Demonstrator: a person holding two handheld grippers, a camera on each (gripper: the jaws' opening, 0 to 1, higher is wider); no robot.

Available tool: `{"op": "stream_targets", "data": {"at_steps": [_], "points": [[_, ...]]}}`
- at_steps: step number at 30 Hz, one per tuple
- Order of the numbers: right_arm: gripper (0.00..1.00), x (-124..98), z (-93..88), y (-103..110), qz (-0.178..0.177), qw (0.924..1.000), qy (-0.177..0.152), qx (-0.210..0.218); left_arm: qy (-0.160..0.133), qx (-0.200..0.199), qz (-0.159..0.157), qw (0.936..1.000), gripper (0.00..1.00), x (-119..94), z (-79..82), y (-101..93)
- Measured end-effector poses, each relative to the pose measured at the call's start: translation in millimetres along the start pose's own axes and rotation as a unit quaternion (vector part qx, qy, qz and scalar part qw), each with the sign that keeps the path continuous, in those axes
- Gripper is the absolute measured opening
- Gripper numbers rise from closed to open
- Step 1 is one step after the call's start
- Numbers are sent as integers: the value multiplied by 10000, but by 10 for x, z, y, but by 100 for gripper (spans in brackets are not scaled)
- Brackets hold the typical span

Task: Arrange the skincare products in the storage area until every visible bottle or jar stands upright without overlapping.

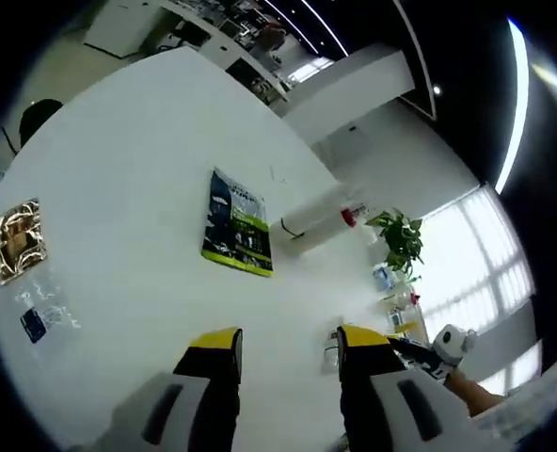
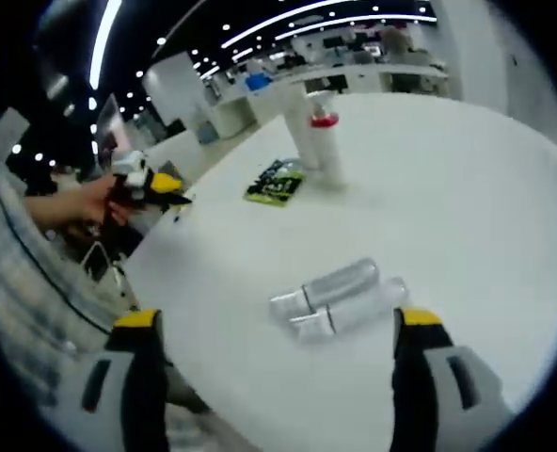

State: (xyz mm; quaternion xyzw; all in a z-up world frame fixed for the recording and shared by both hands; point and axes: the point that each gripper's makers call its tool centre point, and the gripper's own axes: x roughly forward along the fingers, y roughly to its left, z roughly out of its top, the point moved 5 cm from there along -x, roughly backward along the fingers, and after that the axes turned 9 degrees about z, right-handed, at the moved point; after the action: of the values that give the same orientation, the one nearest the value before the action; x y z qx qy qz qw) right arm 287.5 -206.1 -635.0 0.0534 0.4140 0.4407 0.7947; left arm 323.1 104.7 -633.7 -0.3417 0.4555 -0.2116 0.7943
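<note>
White tabletop fills the middle of the right gripper view, and two clear bottles lie on their sides there, touching, low in the frame just above and between the wide-spread jaws of the right gripper. A tall white bottle with a red band stands upright at upper centre, beside a green-and-black packet. In the left gripper view, the left gripper is open and empty, with the packet above it at centre

Left gripper fingers parted and empty, right gripper fingers spread wide, nothing held
</note>
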Motion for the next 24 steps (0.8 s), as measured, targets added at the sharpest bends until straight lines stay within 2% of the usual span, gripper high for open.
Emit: {"op": "stream_targets", "data": {"at_steps": [1, 2, 3, 5, 7, 9, 10, 12, 13, 14, 16, 17, 19, 21, 22, 23, 24], "points": [[98, 16, 14, -5, 130, 9999, 69, -65, -28, -9, -10, 10000, 42, -24, -35, -10], [92, 17, 26, -46, 150, 9995, 194, -194, -67, -31, -28, 10000, 42, -48, -80, -14], [84, -3, 31, -107, 18, 9986, 353, -403, -91, -75, -51, 9999, 42, -65, -112, -20], [68, -21, 31, -173, -16, 9927, 809, -892, -106, -135, -108, 9998, 42, -98, -178, -35], [67, 7, 53, -207, 52, 9893, 1011, -1051, -91, -139, -131, 9998, 42, -129, -242, -48], [65, 26, 44, -260, 137, 9821, 1358, -1299, -45, -41, -118, 9999, 41, -186, -313, -37], [62, 27, 45, -280, 104, 9799, 1428, -1388, -36, -1, -119, 9999, 41, -215, -332, -25], [54, 44, 51, -333, 95, 9664, 1757, -1872, -41, 27, -106, 9999, 41, -268, -346, 8], [52, 65, 45, -364, 95, 9565, 1983, -2140, -65, 24, -99, 9999, 41, -292, -346, 21], [52, 69, 38, -378, 91, 9531, 2076, -2200, -80, 18, -99, 9999, 41, -303, -347, 26], [51, 98, -6, -429, 136, 9316, 2622, -2512, -150, -37, -110, 9998, 41, -356, -347, 43], [50, 123, 0, -434, 191, 9187, 2793, -2788, -163, -45, -112, 9998, 41, -369, -347, 47], [49, 145, 8, -447, 244, 8999, 3008, -3147, -200, -78, -120, 9997, 41, -399, -357, 57], [48, 188, 33, -450, 364, 8725, 3250, -3631, -235, -103, -156, 9996, 41, -424, -373, 49], [48, 193, 33, -450, 390, 8688, 3292, -3678, -240, -104, -165, 9995, 41, -433, -385, 43], [46, 213, 36, -451, 467, 8562, 3421, -3843, -235, -95, -185, 9995, 41, -443, -401, 34], [45, 230, 34, -448, 539, 8477, 3486, -3963, -230, -80, -193, 9995, 41, -455, -421, 30]]}}
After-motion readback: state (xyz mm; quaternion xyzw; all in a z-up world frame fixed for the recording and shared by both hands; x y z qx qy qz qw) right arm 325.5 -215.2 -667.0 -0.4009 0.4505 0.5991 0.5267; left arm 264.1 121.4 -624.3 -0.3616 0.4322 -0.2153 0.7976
